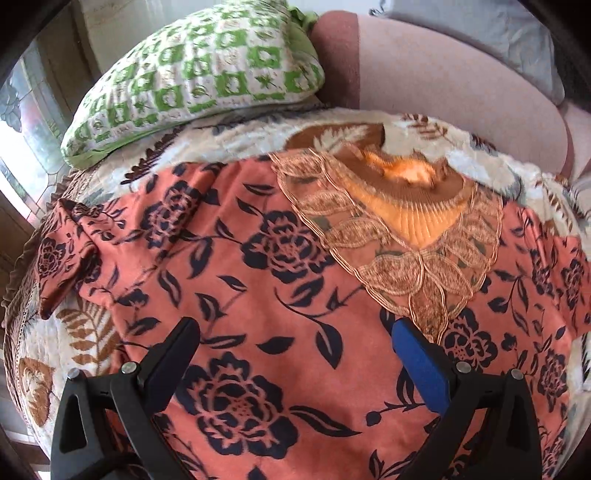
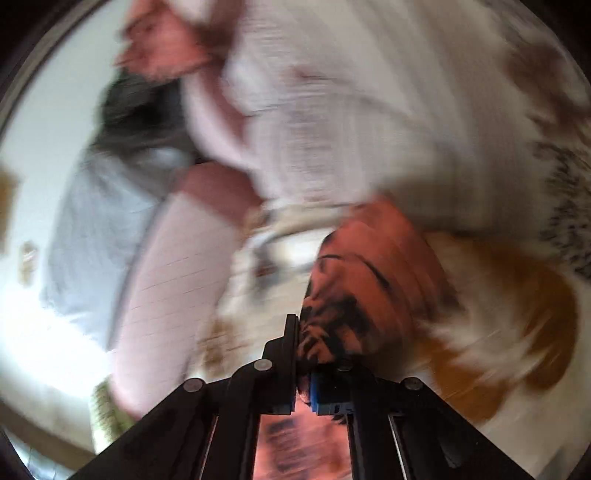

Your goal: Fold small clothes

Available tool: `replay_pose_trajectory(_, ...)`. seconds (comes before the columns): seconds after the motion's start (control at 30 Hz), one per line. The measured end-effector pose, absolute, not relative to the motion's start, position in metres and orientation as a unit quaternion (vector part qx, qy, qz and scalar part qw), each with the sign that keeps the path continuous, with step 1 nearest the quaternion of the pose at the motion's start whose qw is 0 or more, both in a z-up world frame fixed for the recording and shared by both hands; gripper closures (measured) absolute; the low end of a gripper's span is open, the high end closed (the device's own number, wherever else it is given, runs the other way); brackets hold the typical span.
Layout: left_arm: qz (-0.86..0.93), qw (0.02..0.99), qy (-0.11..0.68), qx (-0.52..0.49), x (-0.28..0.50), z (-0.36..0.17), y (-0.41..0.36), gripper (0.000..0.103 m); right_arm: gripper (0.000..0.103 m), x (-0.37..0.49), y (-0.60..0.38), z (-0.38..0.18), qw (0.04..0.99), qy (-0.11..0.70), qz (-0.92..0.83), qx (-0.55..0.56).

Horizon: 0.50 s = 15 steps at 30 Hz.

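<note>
Your floral top (image 1: 280, 266) is light, limp, slippery: pinch hems, not lace. Left gripper (image 1: 295, 339) gapes empty at lower centre; right gripper (image 2: 301, 347) is clamped on its sleeve (image 2: 373, 280).

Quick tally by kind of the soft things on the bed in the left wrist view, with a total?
Orange floral garment with gold lace neckline: 1
Green-and-white checked pillow: 1
Cream blanket with brown leaf print: 1
Pink bolster cushion: 1
Pale grey pillow: 1
Total: 5
</note>
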<state>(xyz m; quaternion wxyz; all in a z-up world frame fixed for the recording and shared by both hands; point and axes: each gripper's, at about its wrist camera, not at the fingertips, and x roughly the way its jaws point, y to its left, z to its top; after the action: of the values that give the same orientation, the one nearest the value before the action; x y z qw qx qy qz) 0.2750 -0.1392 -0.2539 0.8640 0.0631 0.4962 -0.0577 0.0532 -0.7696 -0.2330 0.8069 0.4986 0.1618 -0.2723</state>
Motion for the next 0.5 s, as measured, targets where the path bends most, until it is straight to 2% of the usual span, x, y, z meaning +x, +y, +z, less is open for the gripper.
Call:
replay_pose_trajectory(0.13, -0.046, 0.874, 0.483, 0.039, 0.275, -0.235, -0.115, 0.000, 0.098, 0.107, -0.694, -0.170, 0.856, 0.168, -0.167, 0.460)
replay_pose_trajectory(0.27, -0.019, 0.884, 0.467, 0.014, 0.277, -0.217, -0.079, 0.000, 0.098, 0.161, -0.596, -0.137, 0.883, 0.193, -0.079, 0.421)
replay_pose_trajectory(0.37, 0.017, 0.889, 0.457, -0.005, 0.283, -0.210, -0.046, 0.000, 0.098, 0.200, -0.513, -0.138, 0.890, 0.230, -0.031, 0.393)
replay_pose_trajectory(0.5, 0.066, 0.888, 0.453, -0.039, 0.294, -0.207, 0.003, 0.000, 0.098, 0.250, -0.407, -0.168, 0.888, 0.289, 0.020, 0.358)
